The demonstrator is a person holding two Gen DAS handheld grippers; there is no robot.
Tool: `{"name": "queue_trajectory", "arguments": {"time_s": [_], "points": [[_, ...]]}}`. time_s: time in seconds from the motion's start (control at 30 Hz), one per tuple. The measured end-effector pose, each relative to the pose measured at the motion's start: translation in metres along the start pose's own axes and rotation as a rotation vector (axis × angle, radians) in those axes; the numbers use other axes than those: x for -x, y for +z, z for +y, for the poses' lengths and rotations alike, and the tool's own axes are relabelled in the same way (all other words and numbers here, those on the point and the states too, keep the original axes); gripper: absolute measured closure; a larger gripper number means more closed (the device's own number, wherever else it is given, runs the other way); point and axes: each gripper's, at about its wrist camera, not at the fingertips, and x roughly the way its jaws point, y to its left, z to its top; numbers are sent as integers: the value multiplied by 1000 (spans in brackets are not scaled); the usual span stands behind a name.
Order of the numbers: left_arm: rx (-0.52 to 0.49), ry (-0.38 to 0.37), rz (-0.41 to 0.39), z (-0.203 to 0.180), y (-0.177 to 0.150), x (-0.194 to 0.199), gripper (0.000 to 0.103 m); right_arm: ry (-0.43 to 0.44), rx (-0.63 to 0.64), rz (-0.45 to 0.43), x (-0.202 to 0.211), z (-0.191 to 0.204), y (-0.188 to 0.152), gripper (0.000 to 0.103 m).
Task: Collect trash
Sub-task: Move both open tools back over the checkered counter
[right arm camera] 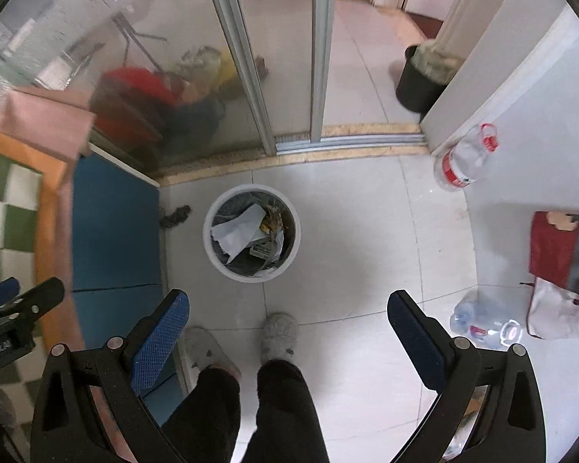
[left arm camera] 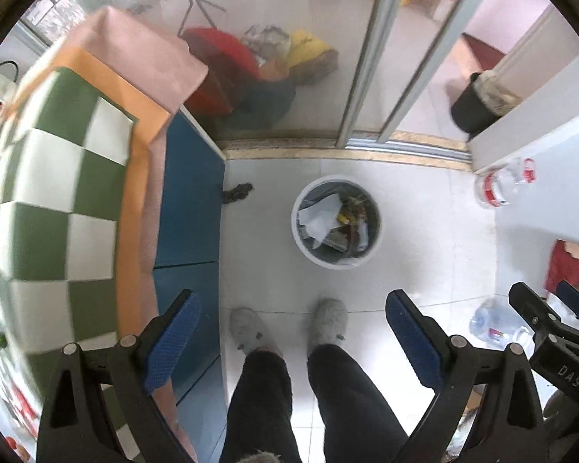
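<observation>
Both tools held high, pointing down at the floor. Left gripper spread wide, nothing between its blue ribbed pads; right gripper likewise released and empty. Judged step: between pickups, scanning for the next piece.

Round white waste bin stands on the pale glossy tile just ahead of the person's grey fuzzy slippers, near the sliding glass door track. Bin already part full: crumpled white paper, soft and creased, plus shiny wrapper scraps.

Candidate trash on the floor: small dark fuzzy clump just beside the blue cabinet; a clear plastic bottle lying on its side to the right, thin-walled, likely slippery and easy to crush. Next move probably calls for lowering one gripper and closing across the bottle's width
</observation>
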Motion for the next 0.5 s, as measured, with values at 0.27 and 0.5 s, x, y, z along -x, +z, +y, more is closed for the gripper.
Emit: {"name": "queue_trajectory", "arguments": {"time_s": [0.27,0.5], "points": [[-11,-70,-91,0,-20,90,5,36,12,-92,119,2,-16,0],[27,12,-250,19,-22,143,5,97,22,-119,165,14,-19,0]]}}
